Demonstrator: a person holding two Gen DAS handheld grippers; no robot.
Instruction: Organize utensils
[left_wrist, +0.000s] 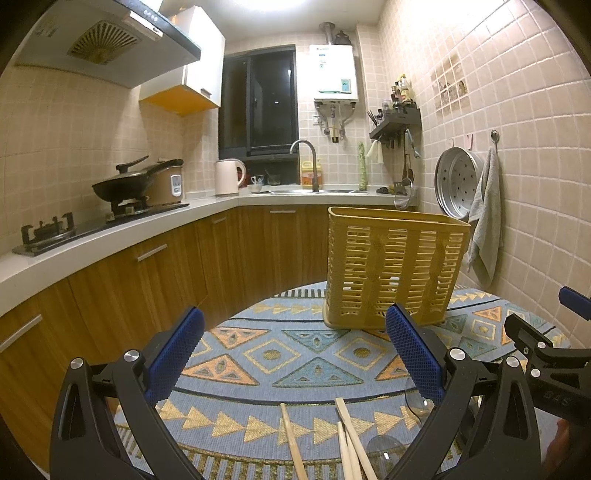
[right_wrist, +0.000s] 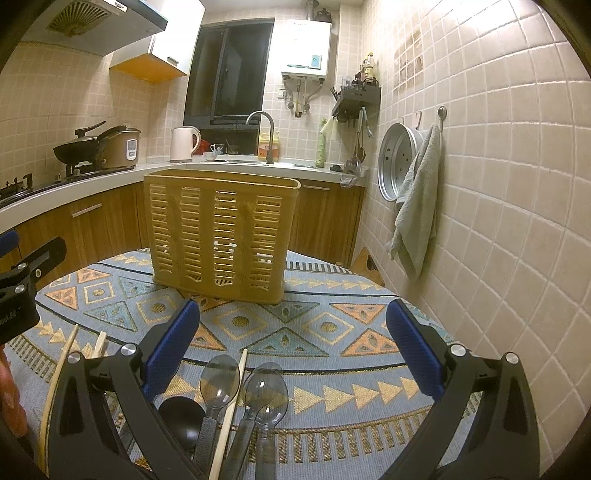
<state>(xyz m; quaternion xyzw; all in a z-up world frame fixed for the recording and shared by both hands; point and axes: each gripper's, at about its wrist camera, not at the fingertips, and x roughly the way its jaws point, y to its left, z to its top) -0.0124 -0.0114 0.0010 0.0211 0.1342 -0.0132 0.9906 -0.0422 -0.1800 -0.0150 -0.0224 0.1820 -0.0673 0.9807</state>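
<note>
Small tiled kitchen, warm light, wood-front cabinets under a white counter (left_wrist: 110, 229) that wraps round to a sink with a tall faucet (left_wrist: 308, 158). Closer in is a table with a patterned blue and orange cloth (left_wrist: 280, 354), and that's where everything sits.

The yellow slatted utensil basket (left_wrist: 391, 273) stands upright at the far side of the cloth, nothing visible through its slats. In the left wrist view it's ahead and off to the right of the left gripper (left_wrist: 291, 354), whose blue pads are spread wide with nothing between them. Three wooden chopsticks (left_wrist: 291, 439) lie flat on the cloth just below and between those pads, near the bottom of the frame.

The right gripper (right_wrist: 293, 350) is also wide apart and not holding anything. The basket is straight ahead of it, a bit left. Low between its fingers is a little pile: two clear plastic spoons (right_wrist: 219, 384), bowls pointing toward the basket, a black spoon (right_wrist: 181, 417) just left of them, and one chopstick (right_wrist: 231, 410) running between the two clear ones. More chopsticks (right_wrist: 99, 343) lie off to the left, outside the left pad.

A green towel (right_wrist: 417, 206) hangs on the right wall next to a metal steamer tray (right_wrist: 395, 166).
</note>
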